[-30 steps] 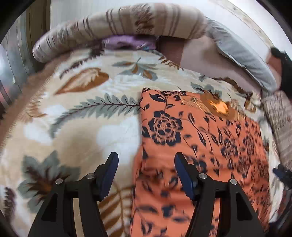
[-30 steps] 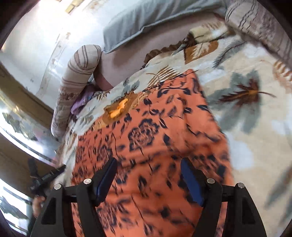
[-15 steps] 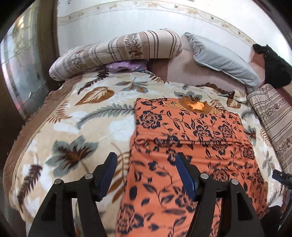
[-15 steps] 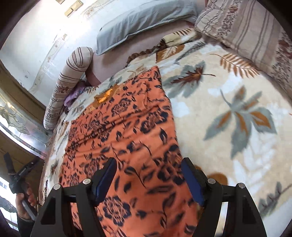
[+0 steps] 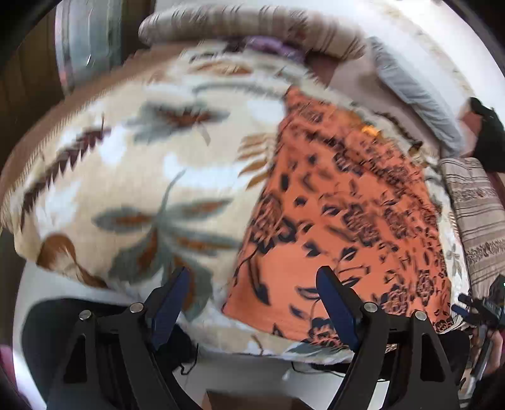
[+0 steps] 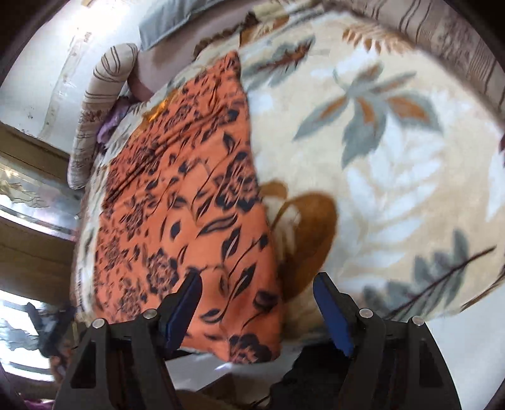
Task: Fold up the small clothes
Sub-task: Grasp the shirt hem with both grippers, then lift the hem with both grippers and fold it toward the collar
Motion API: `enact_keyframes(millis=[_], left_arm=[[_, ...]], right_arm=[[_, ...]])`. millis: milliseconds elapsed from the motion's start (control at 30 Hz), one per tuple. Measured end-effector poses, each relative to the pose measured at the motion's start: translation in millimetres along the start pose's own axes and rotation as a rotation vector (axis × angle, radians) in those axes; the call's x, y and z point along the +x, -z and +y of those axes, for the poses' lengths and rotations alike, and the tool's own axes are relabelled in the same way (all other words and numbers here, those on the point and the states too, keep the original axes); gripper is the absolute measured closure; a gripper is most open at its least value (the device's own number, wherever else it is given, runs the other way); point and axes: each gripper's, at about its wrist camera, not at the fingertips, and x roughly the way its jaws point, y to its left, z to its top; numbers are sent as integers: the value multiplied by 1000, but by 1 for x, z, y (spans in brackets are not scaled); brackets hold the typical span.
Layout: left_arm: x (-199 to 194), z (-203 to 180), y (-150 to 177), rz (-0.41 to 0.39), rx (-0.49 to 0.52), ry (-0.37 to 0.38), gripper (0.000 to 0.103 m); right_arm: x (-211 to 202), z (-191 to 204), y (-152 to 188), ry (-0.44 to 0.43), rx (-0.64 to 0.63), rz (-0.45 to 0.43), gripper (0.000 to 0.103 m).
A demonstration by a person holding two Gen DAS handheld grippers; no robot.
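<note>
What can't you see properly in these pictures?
- Left view: the orange cloth is smeared by motion blur, so its folds and pattern are unclear.
- Left view: the purple thing by the striped pillow is mostly hidden and blurred.
- Right view: the cloth's near edge hangs over the bed, partly behind the right tongs.
- Left view: the right tongs are cut off at the edge.

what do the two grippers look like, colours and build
Both look alike. The left gripper and right gripper each have two matte black angular arms with triangular cut-outs and round silver bolt heads at the joints. Each fingertip carries a flat dark blue pad, seen again on the right one. No markings, cables or sleeves are clearly visible on them; the frames are motion-blurred.
</note>
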Motion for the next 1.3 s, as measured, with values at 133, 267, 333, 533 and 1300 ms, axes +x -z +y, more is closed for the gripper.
enact_keyframes(millis=[133, 267, 333, 533, 1300], left_arm=[[20, 3, 2, 45, -12, -2, 21], [31, -1, 5, 69, 0, 18, 21], [37, 0, 7, 78, 1, -1, 21], [43, 6, 10, 101, -32, 54, 24], [37, 4, 1, 93, 0, 42, 96]], right_arm=[[13, 5, 7, -25, -11, 63, 27], [22, 0, 15, -38, 13, 67, 42], [22, -1, 15, -34, 22, 63, 42], [25, 5, 13, -4, -8, 66, 42], [16, 3, 17, -4, -3, 45, 94]])
